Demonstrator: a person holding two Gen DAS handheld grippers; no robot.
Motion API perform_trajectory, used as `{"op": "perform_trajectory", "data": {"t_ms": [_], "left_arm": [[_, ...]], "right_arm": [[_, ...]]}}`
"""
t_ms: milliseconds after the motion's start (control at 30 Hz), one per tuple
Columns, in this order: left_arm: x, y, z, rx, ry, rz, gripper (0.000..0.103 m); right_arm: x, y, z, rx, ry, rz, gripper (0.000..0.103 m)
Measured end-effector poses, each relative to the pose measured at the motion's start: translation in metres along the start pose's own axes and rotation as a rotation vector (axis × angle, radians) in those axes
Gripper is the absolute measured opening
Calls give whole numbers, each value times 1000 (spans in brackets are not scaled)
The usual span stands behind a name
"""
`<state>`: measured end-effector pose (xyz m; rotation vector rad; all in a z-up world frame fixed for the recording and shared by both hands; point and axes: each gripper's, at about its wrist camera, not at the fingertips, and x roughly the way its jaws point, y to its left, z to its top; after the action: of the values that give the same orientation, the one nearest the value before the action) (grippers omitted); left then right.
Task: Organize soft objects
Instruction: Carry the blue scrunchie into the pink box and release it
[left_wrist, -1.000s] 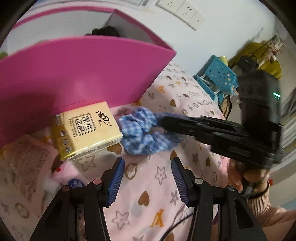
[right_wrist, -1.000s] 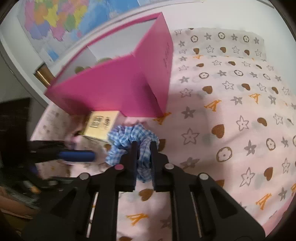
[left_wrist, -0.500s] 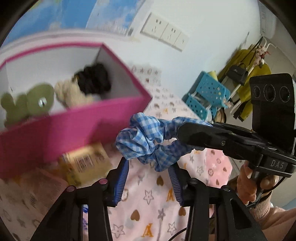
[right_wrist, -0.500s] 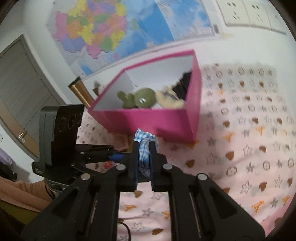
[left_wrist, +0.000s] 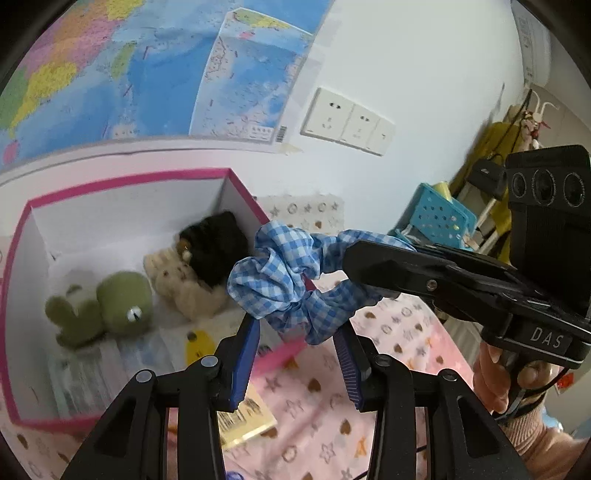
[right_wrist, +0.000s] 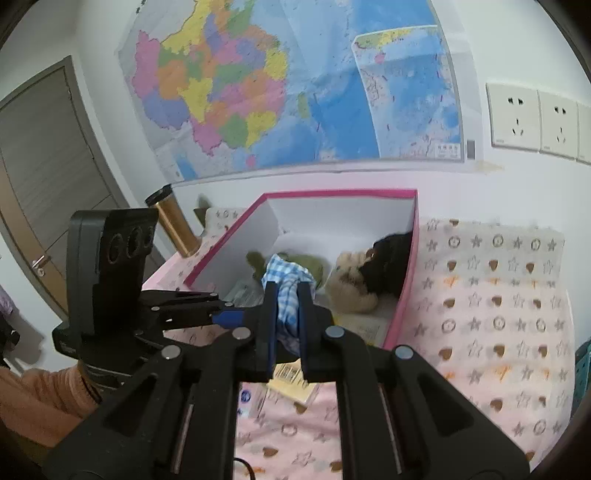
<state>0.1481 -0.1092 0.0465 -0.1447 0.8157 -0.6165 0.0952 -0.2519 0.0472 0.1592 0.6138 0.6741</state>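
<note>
A: Right gripper (right_wrist: 284, 314) clamped tight on the blue gingham scrunchie (left_wrist: 291, 280), and look, it is up off the pink blanket (right_wrist: 498, 332) now; a second ago it lay there beside the tissue pack (right_wrist: 295, 380).

B: And the left gripper (left_wrist: 295, 354)?

A: Released, jaws spread and holding nothing, with the scrunchie dangling just ahead of its blue pads (left_wrist: 245, 354).

B: What's beyond it?

A: The pink box (right_wrist: 406, 280), straight ahead of the right gripper and lower. Half a second back the scrunchie hung short of the near wall; now it looks level with the rim.

B: So the drop is close?

A: Likely. Further in sit the green frog plush (left_wrist: 110, 302), cream bear (left_wrist: 184, 284) and black plush (left_wrist: 218, 254).
</note>
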Motion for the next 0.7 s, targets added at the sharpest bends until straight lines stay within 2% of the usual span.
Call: {"op": "perform_trajectory", "data": {"t_ms": [200, 400, 567, 600, 700], "left_arm": [[21, 15, 17, -6, 34, 28, 41], [45, 21, 27, -10, 78, 67, 41], [62, 33, 34, -55, 117, 107, 40], [61, 35, 32, -56, 122, 113, 40], [59, 42, 29, -81, 127, 115, 40]], "right_arm": [[24, -19, 18, 21, 18, -57, 11], [52, -39, 22, 57, 53, -97, 11], [74, -53, 23, 91, 67, -138, 13], [79, -56, 23, 97, 73, -156, 16], [88, -64, 22, 113, 88, -207, 36]]}}
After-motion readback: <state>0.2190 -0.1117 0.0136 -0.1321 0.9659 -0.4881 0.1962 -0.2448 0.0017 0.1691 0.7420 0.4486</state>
